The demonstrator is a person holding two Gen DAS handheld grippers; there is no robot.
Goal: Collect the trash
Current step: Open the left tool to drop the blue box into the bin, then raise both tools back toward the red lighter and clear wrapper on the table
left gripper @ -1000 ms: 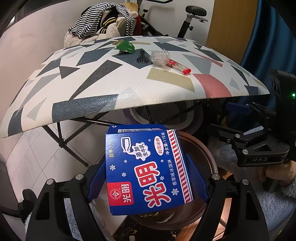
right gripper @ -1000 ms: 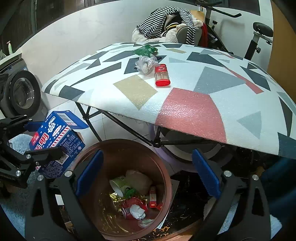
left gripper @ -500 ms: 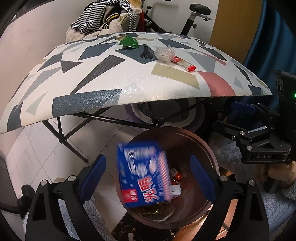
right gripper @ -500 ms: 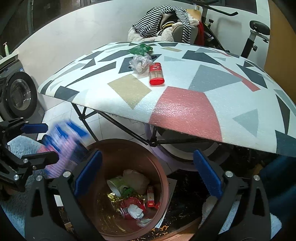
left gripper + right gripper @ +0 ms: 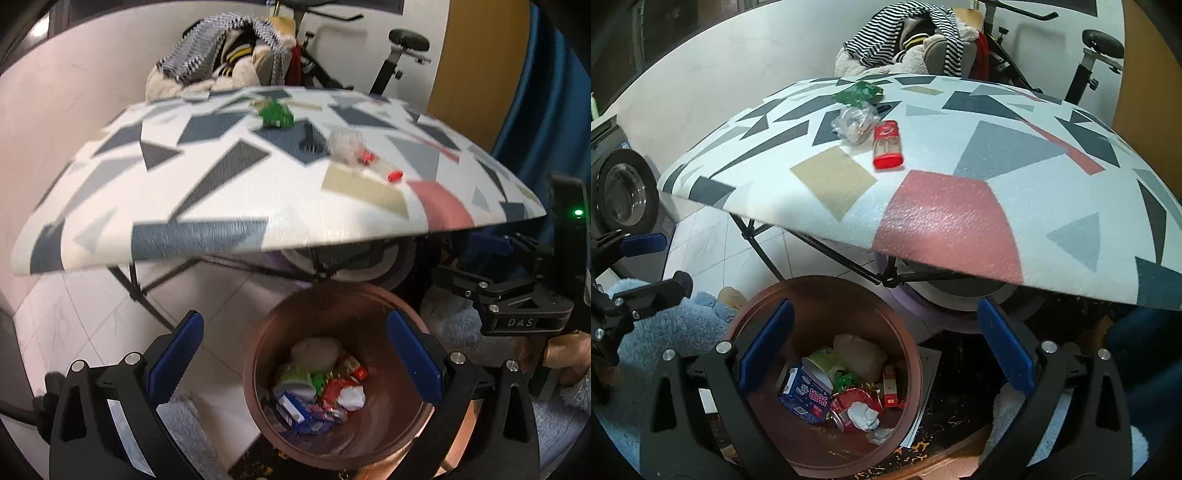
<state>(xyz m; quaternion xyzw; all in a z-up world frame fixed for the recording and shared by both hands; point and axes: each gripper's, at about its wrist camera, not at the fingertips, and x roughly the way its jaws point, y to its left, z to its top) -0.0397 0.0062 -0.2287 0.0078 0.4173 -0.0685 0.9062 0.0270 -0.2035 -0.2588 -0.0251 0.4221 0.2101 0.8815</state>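
A patterned table (image 5: 942, 221) bears a green wrapper (image 5: 857, 92), crumpled clear plastic (image 5: 855, 122) and a red-capped bottle (image 5: 887, 145); all near together.

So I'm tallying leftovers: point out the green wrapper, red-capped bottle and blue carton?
green wrapper (image 5: 857, 92), right wrist view, its middle
red-capped bottle (image 5: 887, 145), right wrist view, its body
blue carton (image 5: 807, 397), right wrist view, printed face

The letters "DAS" stand on the black body of the right gripper (image 5: 517, 295) at the right edge of the left wrist view. In the right wrist view, low in the frame, the blue carton (image 5: 805, 397) inside the brown bin (image 5: 912, 369) carries white-edged red Chinese characters, too small to read surely.
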